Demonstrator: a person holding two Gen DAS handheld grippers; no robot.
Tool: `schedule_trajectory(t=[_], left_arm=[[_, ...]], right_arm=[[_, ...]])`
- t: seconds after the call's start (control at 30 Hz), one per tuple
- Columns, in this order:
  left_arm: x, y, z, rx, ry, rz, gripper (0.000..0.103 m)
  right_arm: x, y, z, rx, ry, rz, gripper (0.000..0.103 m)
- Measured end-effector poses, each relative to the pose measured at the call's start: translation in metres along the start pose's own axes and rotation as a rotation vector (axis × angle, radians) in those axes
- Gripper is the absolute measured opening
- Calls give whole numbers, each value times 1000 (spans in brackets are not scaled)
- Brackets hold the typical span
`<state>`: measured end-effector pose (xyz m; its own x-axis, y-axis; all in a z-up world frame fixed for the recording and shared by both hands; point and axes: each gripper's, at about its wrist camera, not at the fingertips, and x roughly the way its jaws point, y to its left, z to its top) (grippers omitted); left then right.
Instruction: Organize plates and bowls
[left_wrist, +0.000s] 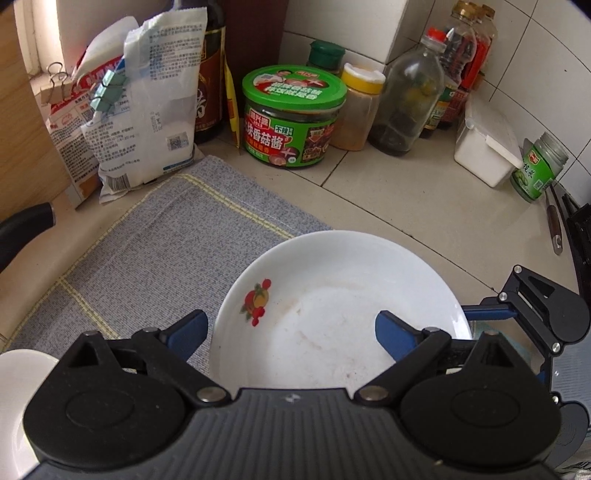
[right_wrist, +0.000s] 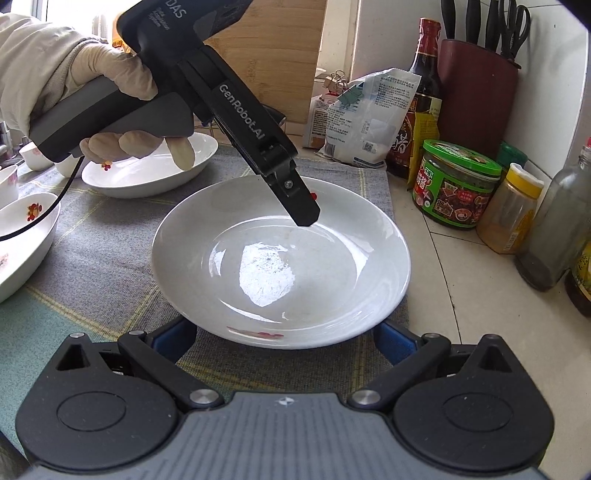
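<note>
A white plate (left_wrist: 332, 295) with a fruit motif lies flat on a grey mat (left_wrist: 166, 251). My left gripper (left_wrist: 291, 336) stands open over its rim: one blue pad is outside the edge, the other hangs above the inside. In the right wrist view a gloved hand holds that gripper, and one of its fingers (right_wrist: 301, 206) points down over the far part of the plate (right_wrist: 280, 258). My right gripper (right_wrist: 284, 341) is open at the plate's near rim, with a blue pad on each side. No pad visibly presses on the plate.
A shallow white dish (right_wrist: 147, 173), a flowered bowl (right_wrist: 26, 236) and small cups (right_wrist: 7, 184) sit on the mat to the left. A green-lidded jar (left_wrist: 291, 114), bottles, clipped bags (left_wrist: 147, 110), a white box (left_wrist: 484, 147) and a knife block (right_wrist: 476, 92) line the tiled wall.
</note>
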<state>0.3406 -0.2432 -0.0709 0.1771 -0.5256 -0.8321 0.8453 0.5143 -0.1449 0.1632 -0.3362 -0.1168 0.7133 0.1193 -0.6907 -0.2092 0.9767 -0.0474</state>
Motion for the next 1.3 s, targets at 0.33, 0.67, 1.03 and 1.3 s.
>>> schedule_trajectory(t=[0.33,0.67,1.03,1.3], left_arm=[[-97,-43,-34,33,-219,112,100],[-164,-76,-122,-121,-352,278,101],[-195,-75,-230,-287,-377,458,101],[-207,-79,-293,-311,-347,473,101]], right_arm=[[-25,11,0,61,14,-58,103],[-45,39,-4,60,26,-26,103],[-45,82,-1,60,64,-2,103],[-54,120,6,81,85,2,103]])
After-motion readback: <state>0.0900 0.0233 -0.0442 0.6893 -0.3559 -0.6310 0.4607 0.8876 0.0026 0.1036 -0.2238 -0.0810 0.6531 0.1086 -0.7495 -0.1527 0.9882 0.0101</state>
